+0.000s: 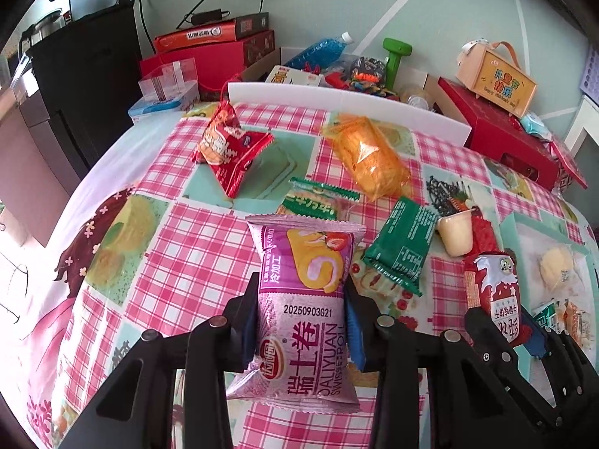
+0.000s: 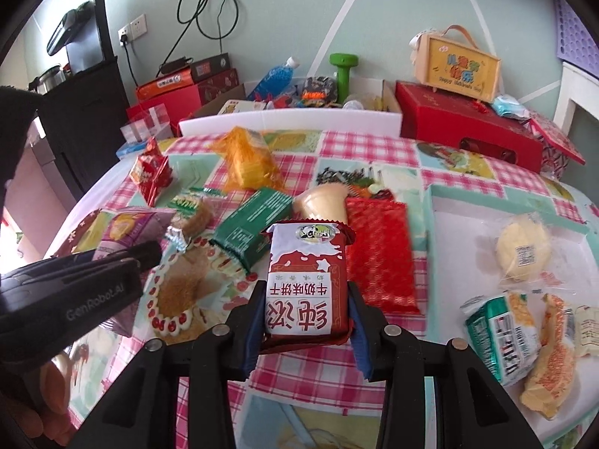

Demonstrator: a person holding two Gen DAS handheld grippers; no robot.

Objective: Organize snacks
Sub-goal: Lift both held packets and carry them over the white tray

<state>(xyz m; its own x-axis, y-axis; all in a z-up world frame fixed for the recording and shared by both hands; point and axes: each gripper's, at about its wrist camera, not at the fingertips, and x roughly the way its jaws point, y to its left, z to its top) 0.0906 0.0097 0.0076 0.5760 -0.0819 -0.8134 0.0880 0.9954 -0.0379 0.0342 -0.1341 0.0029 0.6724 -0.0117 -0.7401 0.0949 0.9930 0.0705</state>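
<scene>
Now both hand-held grippers carry loads: left hand-held gripper (image 1: 301,327) clamps a purple roll (image 1: 305,295), right hand-held gripper (image 2: 305,321) clamps red biscuits (image 2: 305,288). Each pack sits lengthwise between pads, clear of the worktop (image 2: 374,142), likely bound for sorted snacks at 4 o'clock.

The lower end of the pink Swiss roll packet (image 1: 305,299) is hidden behind the left gripper (image 1: 299,318). In the right wrist view, the packet is mostly covered by this gripper's black body. The bottom edge of the red biscuit packet (image 2: 305,284) is concealed between the blue pads (image 2: 250,333). The small print on the green packet (image 2: 251,224) cannot be read.
</scene>
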